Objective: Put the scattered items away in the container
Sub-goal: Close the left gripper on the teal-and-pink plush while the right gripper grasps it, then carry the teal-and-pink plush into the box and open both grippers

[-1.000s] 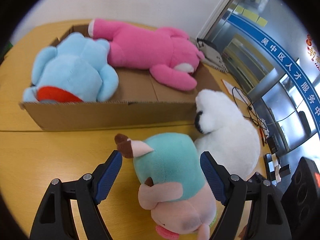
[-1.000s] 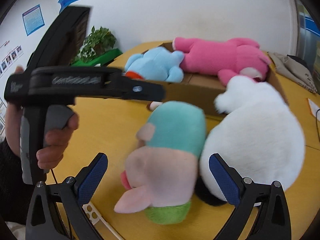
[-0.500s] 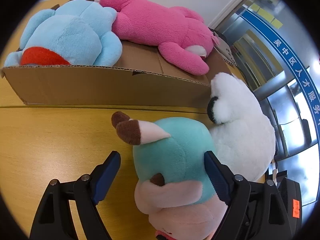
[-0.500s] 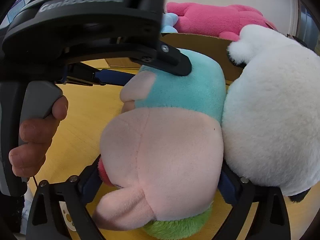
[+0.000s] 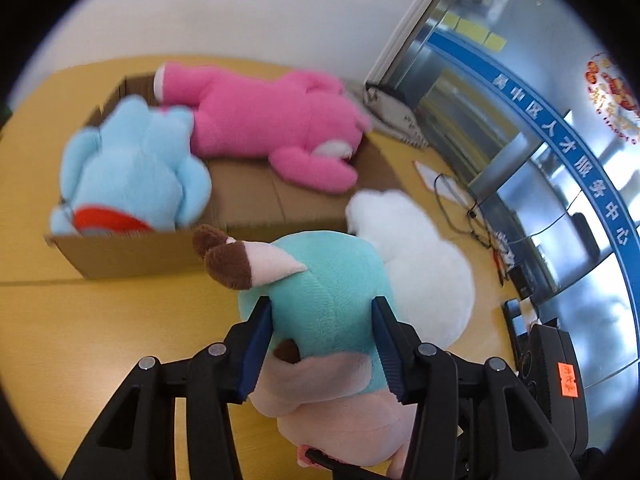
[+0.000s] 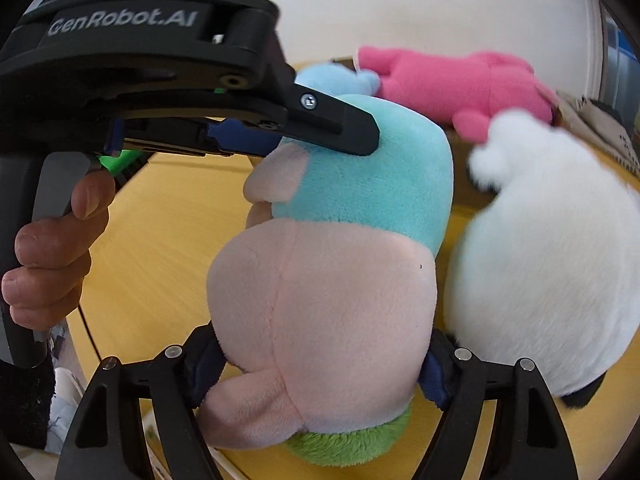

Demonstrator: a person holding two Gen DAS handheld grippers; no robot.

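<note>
The teal-and-pale-pink plush toy with brown-tipped limbs (image 5: pixel 320 320) is pinched from two sides. The left claw (image 5: pixel 320 340) is closing on its teal body, blue pads (image 5: pixel 256 344) pressed into the fabric; the right claw (image 6: pixel 320 364) is closing around its pink head, pads pressed against both sides. The toy is seen just in front of the open brown cardboard box (image 5: pixel 132 248) on the yellow wooden table (image 5: pixel 100 320) — not inside it. A fluffy white plush toy (image 5: pixel 424 264) lies touching its side. In the box lie a light-blue plush toy with a red patch (image 5: pixel 136 176) and a bright pink plush toy (image 5: pixel 272 120) — side by side. A hand (image 6: pixel 52 248) is wrapped around the left claw's grey handle.
</note>
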